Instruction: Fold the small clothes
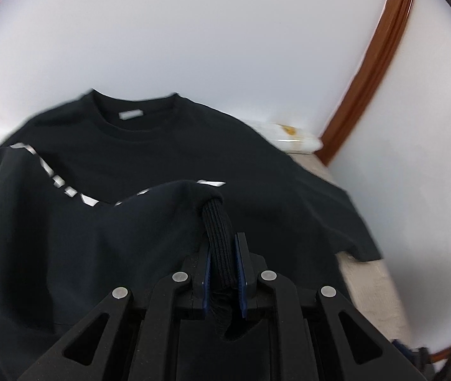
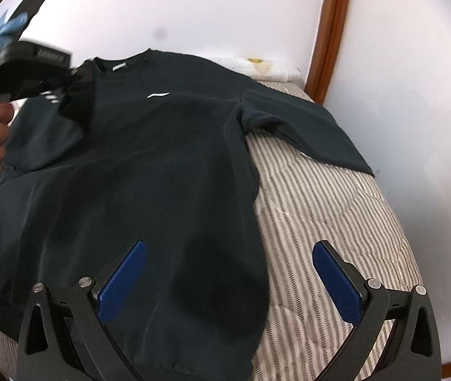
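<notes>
One sleeve of the black sweatshirt on the striped bed is being folded across the chest, its cuff pinched in the left gripper, while the right sleeve lies unfolded and the right gripper hovers spread over the near hem.

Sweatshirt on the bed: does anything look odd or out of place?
Nothing stands out. The sweatshirt lies face up on the striped bed cover; the left gripper grips its ribbed cuff, folding that sleeve.
</notes>
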Motion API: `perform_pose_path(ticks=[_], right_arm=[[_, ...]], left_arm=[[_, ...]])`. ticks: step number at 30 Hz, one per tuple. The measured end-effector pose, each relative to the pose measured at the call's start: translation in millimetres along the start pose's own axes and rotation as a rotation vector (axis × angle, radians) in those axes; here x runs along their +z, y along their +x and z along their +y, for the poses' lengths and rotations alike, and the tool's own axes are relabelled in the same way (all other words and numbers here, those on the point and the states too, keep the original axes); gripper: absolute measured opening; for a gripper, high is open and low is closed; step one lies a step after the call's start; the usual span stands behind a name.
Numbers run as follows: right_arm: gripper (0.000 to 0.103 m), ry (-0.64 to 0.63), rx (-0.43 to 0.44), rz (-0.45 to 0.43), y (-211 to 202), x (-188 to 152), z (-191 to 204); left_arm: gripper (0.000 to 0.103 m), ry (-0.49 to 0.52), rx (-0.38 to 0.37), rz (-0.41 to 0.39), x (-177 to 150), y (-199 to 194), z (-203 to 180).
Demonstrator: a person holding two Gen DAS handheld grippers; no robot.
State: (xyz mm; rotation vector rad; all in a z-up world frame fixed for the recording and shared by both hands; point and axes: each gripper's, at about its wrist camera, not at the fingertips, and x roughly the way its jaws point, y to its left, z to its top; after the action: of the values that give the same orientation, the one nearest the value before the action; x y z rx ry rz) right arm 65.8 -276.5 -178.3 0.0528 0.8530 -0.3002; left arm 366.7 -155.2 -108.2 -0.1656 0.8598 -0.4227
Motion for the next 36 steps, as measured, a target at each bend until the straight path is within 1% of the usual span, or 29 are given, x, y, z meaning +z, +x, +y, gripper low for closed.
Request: perform_pose_path(ticks=[1,2,3,4,5,6,8,9,10,11,13,15,17,18,19,21,23,25,27,28,29,30,32,33,34,35,36], right_arm=[[0.103,-0.006,0.005,0.001,1,2,5],[0.103,-0.016,0.015,0.002,2,4,11],[0.103,-0.029,0.03,0.002,3,8,20],[0.103,-0.041,0.039,-0.001,3,11,27],[0.103,-0.052,0.048,-0.003,3,14,35],[0.103,-0.063,0.057,-0.007,4,19,42],[0.103,-0.078,0.077,-0.013,6,32,58],[0.103,-0.08,0.09,-0.016,7,38,64],[0.103,-0.081,0.104,-0.02,9,45,70],[0.103,-0.081,0.122,-0.022,12,53,76],[0.102,-0.084,0.148,-0.029,20,70,90],[0.102,-0.086,0.128,-0.03,36,84,100],[0.098,-0.075,0.103,-0.002,59,97,103],[0.094,-0.065,0.096,0.017,70,104,104],[0.092,-0.051,0.091,0.034,80,108,103],[0.091,-0.004,0.087,0.069,104,119,98],[0.091,0.039,0.105,0.095,123,126,92],[0.091,0.085,0.122,0.121,142,132,87],[0.092,0.124,0.145,0.141,157,135,86],[0.092,0.132,0.154,0.136,161,136,86],[0.091,0.132,0.148,0.116,163,137,88],[0.089,0.128,0.146,0.107,164,138,90],[0.08,0.112,0.152,0.084,164,140,94],[0.07,0.102,0.16,0.076,164,142,96],[0.06,0.086,0.174,0.069,164,143,99],[0.058,0.077,0.161,0.067,163,147,101],[0.046,0.07,0.156,0.062,163,148,102]], left_arm=[[0.018,-0.003,-0.022,-0.002,-2,-4,4],[0.025,-0.004,-0.021,-0.006,0,-5,6],[0.03,-0.004,-0.012,-0.023,-3,-15,14],[0.044,-0.004,-0.004,-0.039,-4,-22,21],[0.063,-0.004,0.005,-0.048,-3,-24,25],[0.069,-0.011,0.018,-0.066,-6,-37,39],[0.069,-0.013,0.04,-0.086,-5,-50,60],[0.069,-0.015,0.071,-0.1,-8,-63,77],[0.069,-0.019,0.093,-0.105,-6,-67,88],[0.07,-0.03,0.131,-0.11,-8,-75,104],[0.07,-0.051,0.239,-0.094,-15,-86,144],[0.07,-0.057,0.339,-0.065,-25,-89,175],[0.07,-0.06,0.431,-0.039,-38,-88,209],[0.07,-0.071,0.459,-0.025,-45,-88,225],[0.07,-0.081,0.474,-0.016,-49,-87,234],[0.07,-0.127,0.504,0.022,-61,-83,263],[0.07,-0.143,0.498,0.039,-71,-83,277],[0.07,-0.108,0.463,0.052,-79,-80,283],[0.07,-0.058,0.452,0.059,-83,-75,281],[0.072,-0.037,0.458,0.059,-84,-72,279],[0.072,-0.024,0.48,0.055,-84,-70,278],[0.072,-0.02,0.511,0.045,-83,-67,280],[0.074,-0.007,0.547,0.034,-78,-62,281],[0.074,0.007,0.569,0.03,-73,-58,284],[0.071,0.017,0.588,0.028,-70,-56,282],[0.06,0.025,0.598,0.027,-68,-56,277],[0.049,0.038,0.6,0.021,-66,-54,276]])
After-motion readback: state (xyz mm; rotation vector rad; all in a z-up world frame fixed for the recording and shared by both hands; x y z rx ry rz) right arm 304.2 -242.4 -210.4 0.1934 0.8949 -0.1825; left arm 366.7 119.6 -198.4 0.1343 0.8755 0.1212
